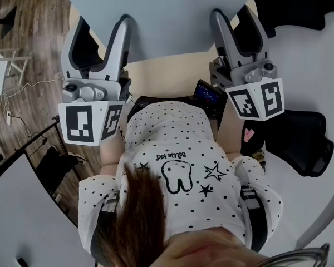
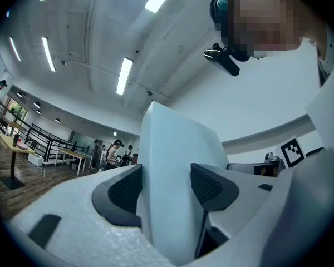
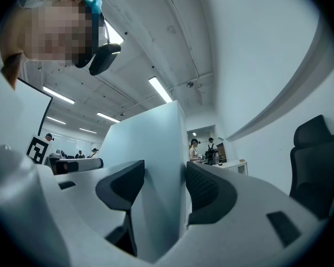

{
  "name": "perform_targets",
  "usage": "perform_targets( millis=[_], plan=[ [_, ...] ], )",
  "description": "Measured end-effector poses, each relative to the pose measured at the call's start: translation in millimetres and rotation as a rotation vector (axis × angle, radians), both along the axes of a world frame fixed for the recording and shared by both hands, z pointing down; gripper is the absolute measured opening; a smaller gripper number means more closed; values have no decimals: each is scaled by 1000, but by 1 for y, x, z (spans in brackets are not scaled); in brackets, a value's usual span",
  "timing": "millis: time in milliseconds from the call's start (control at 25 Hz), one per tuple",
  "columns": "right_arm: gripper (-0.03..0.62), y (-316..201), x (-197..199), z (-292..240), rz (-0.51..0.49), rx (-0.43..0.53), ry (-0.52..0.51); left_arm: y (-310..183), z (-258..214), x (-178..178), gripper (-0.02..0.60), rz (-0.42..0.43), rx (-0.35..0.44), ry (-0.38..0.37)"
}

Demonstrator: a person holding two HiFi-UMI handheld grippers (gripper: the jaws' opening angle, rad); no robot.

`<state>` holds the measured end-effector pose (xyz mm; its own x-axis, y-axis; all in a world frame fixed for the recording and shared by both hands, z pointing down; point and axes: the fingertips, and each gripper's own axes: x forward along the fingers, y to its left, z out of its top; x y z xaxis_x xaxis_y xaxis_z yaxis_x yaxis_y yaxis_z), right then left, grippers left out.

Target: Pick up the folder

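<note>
— Where is the folder?
— The pale blue folder [image 1: 161,15] is off any surface, held up between both grippers. It fills the top of the head view, beyond the person's dotted shirt [image 1: 178,149].
— How does the left gripper have it?
— The left gripper [image 2: 166,189] is clamped on it. The folder stands on edge between the jaws, with a dark pad [image 2: 125,191] pressed to each face.
— And the right?
— The right gripper [image 3: 162,189] is likewise closed on the folder, one pad [image 3: 209,191] on each side of the sheet.
— What lies around?
— In the head view there is wood floor [image 1: 28,32] at left and a black chair [image 1: 300,141] at right. Both gripper views look up at a ceiling with strip lights [image 2: 124,75]. People [image 2: 114,152] stand far behind.
</note>
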<state>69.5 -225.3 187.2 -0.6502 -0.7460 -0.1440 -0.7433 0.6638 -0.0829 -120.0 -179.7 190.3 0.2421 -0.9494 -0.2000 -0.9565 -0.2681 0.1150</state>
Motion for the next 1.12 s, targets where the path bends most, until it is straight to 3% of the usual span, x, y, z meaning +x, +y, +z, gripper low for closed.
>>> perform_targets(
  millis=[1120],
  plan=[
    [229, -4, 2, 10, 7, -33, 8, -4, 8, 2, 276, 2, -21, 4]
  ],
)
